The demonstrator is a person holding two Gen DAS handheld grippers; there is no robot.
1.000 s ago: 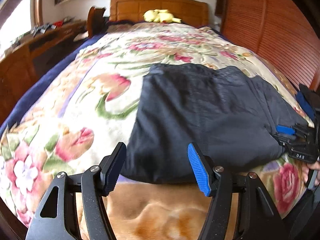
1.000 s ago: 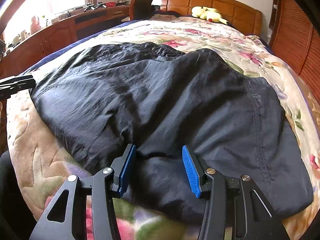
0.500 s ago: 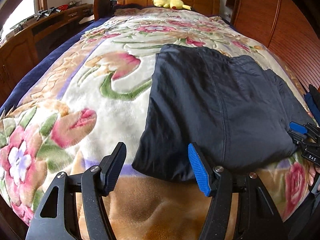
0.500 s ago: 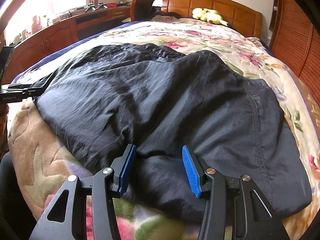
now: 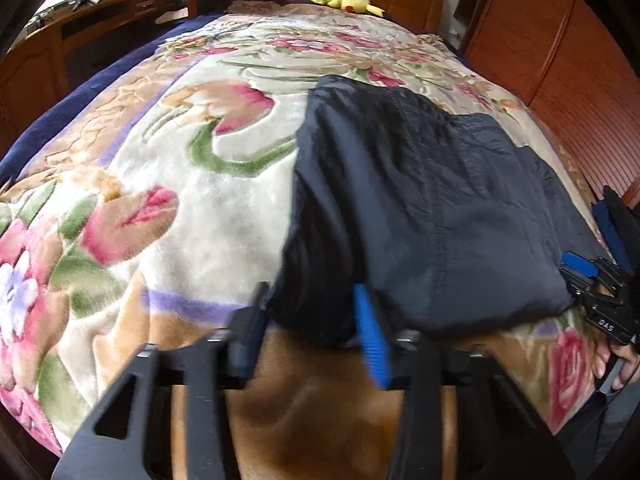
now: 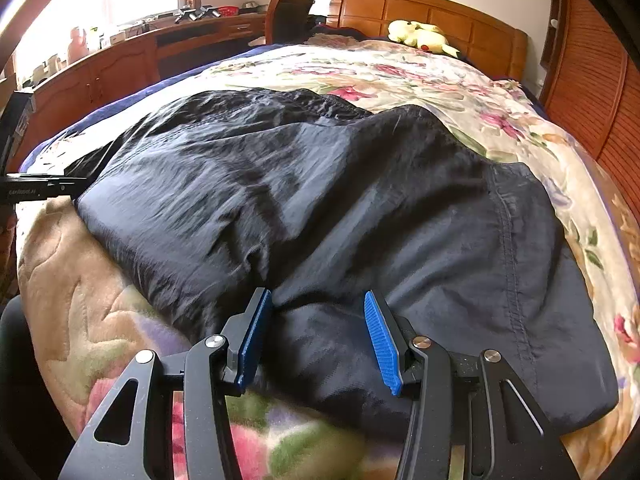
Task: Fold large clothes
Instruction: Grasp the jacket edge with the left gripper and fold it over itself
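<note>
A large dark navy garment (image 5: 424, 208) lies folded on the floral bedspread (image 5: 200, 184), near the foot of the bed. My left gripper (image 5: 310, 320) is open, its jaws on either side of the garment's near left corner. My right gripper (image 6: 316, 334) is open over the garment's (image 6: 320, 208) near edge, with cloth between its blue pads (image 6: 380, 340). The right gripper also shows at the right edge of the left wrist view (image 5: 600, 292). The left gripper shows at the left edge of the right wrist view (image 6: 36, 188).
A wooden headboard (image 6: 432, 20) and a yellow plush toy (image 6: 420, 36) are at the far end. A wooden desk with clutter (image 6: 132, 52) and a chair (image 6: 288, 16) stand on the left. Slatted wooden wardrobe doors (image 5: 580, 72) run along the right.
My left gripper has moved forward and right, so its open jaws now straddle the garment's near left corner. The right gripper has stayed put.
</note>
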